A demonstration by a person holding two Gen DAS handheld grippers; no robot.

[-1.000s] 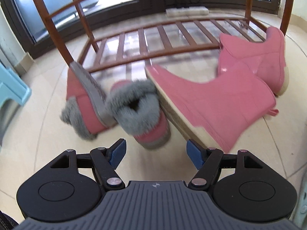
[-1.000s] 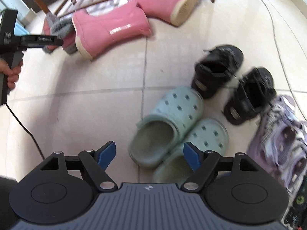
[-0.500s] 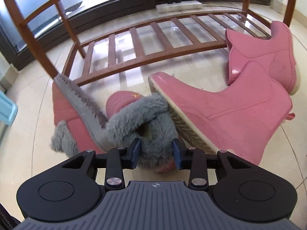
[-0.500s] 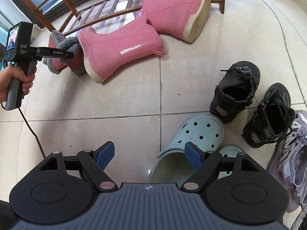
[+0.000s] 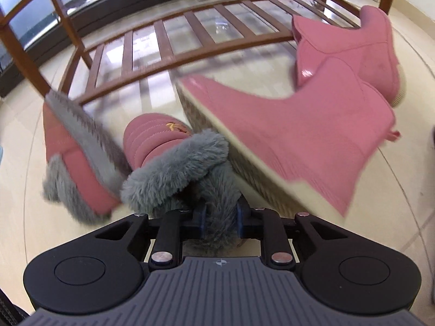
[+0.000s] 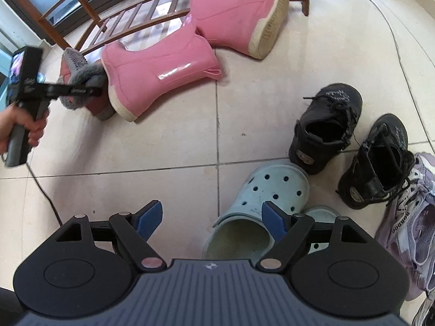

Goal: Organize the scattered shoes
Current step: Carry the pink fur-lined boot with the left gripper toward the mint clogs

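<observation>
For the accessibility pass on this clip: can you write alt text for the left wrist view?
The left gripper pinches the grey fur cuff of a pink slipper boot, its jaws having just been closing. Its mate lies tipped over on the left, two pink rain boots lie on the right, and a wooden shoe rack stands behind.

Two pink rain boots (image 6: 160, 68), two fur-trimmed boots (image 5: 176, 160), two black shoes (image 6: 326, 125), two green clogs (image 6: 272, 187).

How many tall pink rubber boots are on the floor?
2. One pink boot lies on its side beside the fur-cuffed slipper; the other pink boot lies behind it, against the wooden rack. None seems hidden.
</observation>
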